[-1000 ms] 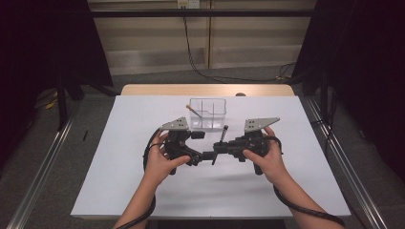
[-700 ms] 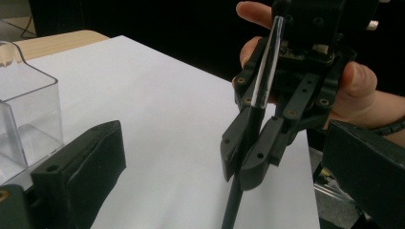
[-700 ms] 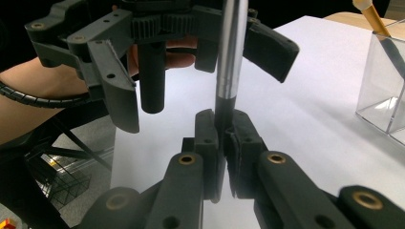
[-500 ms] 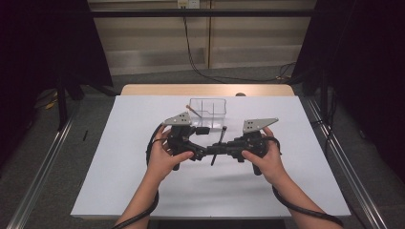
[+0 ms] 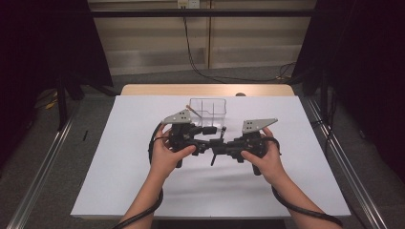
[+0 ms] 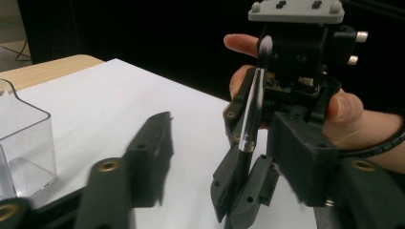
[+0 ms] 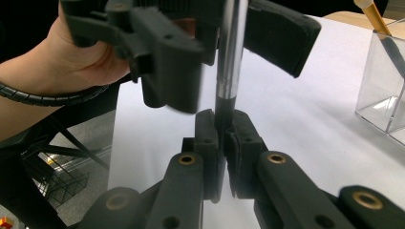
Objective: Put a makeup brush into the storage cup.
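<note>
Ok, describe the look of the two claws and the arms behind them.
Both claws, left and right, are black, with brass-coloured pivot pins on the jaws. Each carries a grey three-cornered plate with dark dots on top and trails a black ribbed cable. The forearms are bare, no sleeves or gloves.

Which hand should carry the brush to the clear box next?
Probably left. The left gripper sits nearer the clear box, and its jaws, which have just been closing, straddle the brush without pressing it yet. The right gripper clamps the brush's lower end, farther from the box.
</note>
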Demonstrator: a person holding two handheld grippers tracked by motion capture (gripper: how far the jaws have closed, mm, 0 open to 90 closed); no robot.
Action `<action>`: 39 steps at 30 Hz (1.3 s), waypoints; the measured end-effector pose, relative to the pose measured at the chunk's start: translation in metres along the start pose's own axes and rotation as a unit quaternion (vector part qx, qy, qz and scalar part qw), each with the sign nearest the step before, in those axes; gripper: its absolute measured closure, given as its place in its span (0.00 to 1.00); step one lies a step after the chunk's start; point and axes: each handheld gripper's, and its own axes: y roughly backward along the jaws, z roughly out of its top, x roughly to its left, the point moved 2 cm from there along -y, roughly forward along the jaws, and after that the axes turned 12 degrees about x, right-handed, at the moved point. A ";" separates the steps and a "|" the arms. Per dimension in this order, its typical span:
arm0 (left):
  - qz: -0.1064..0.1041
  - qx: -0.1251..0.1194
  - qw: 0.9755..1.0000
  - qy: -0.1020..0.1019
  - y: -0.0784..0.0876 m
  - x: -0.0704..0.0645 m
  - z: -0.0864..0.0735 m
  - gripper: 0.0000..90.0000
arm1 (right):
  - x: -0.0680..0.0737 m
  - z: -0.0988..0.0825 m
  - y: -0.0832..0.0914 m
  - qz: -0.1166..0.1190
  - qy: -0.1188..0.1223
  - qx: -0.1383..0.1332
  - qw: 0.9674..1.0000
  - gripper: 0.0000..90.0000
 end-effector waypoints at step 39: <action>0.016 -0.023 1.000 -0.009 0.010 -0.006 0.000 0.94 | -0.002 -0.004 0.005 -0.012 -0.011 -0.016 1.000 0.84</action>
